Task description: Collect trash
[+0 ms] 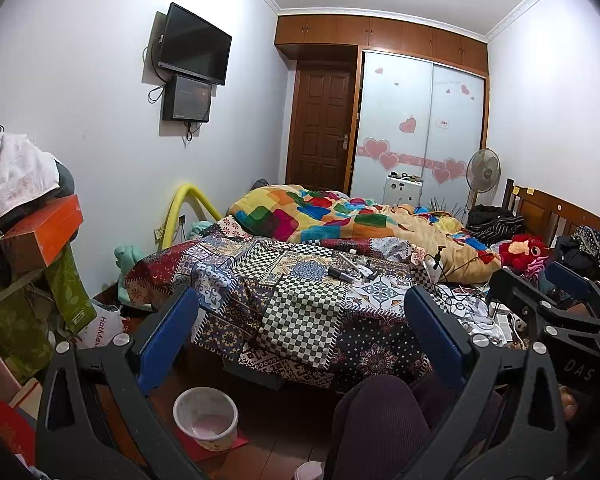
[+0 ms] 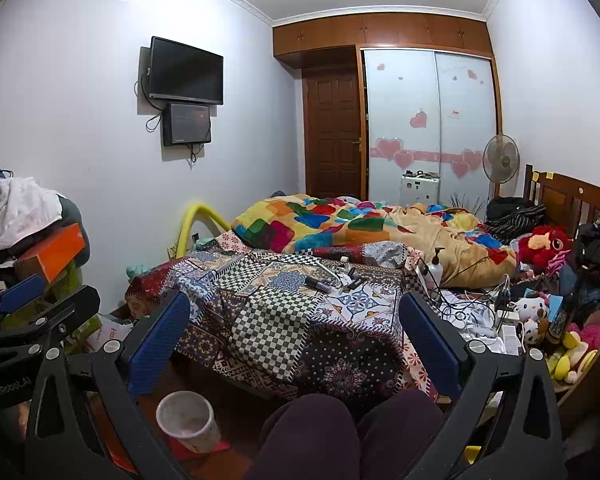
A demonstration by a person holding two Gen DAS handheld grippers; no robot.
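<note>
A white plastic trash bin stands on the floor below the bed's foot, also in the right wrist view. Small items lie on the patchwork bedspread: a dark tube, white bits and a pen-like stick, also in the right wrist view. My left gripper is open and empty, held above the floor before the bed. My right gripper is open and empty at about the same height. The right gripper also shows in the left wrist view, the left gripper in the right wrist view.
The person's knees sit below the grippers. A colourful quilt lies across the bed. Cables, chargers and a pump bottle crowd the bed's right side with soft toys. Piled boxes and clothes stand at left.
</note>
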